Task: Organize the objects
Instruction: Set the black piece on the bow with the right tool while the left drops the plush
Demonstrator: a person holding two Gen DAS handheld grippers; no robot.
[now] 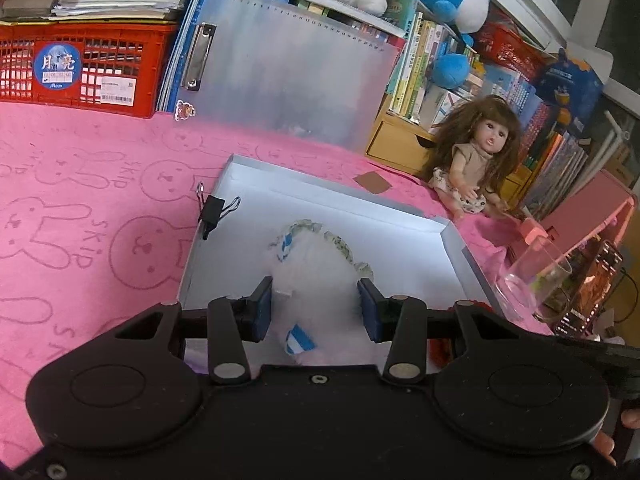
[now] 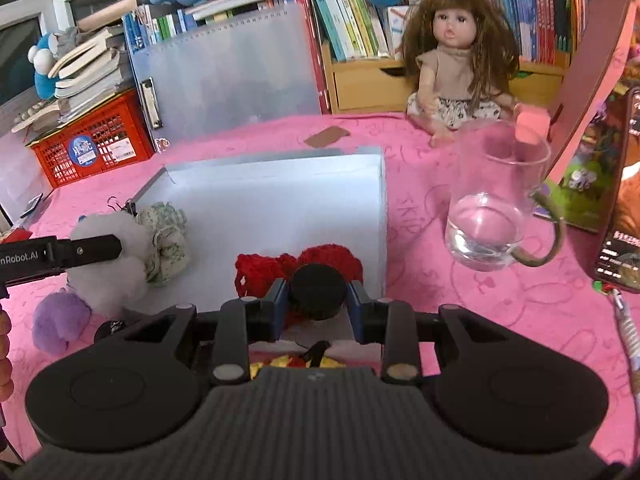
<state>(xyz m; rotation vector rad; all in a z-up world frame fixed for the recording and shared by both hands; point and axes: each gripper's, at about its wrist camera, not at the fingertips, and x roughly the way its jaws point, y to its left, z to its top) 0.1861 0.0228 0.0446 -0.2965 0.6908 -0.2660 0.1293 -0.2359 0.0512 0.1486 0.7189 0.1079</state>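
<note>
A shallow white box [image 1: 248,184] lies on the pink cloth; it also shows in the right wrist view [image 2: 280,200]. My left gripper [image 1: 316,304] is shut on a white fluffy plush toy [image 1: 320,264] with a green-patterned frill, held over the box; the toy shows at the left of the right wrist view [image 2: 112,256]. My right gripper [image 2: 318,300] is shut on a black round object [image 2: 318,290], over a red crocheted piece [image 2: 264,268] at the box's near edge. A black binder clip [image 1: 212,210] is clipped on the box's left wall.
A glass mug [image 2: 496,200] with some water stands right of the box. A long-haired doll [image 2: 456,60] sits at the back. A purple pompom [image 2: 60,320] lies at the near left. A red crate [image 1: 80,68], a clear clipboard [image 1: 288,68] and books line the back.
</note>
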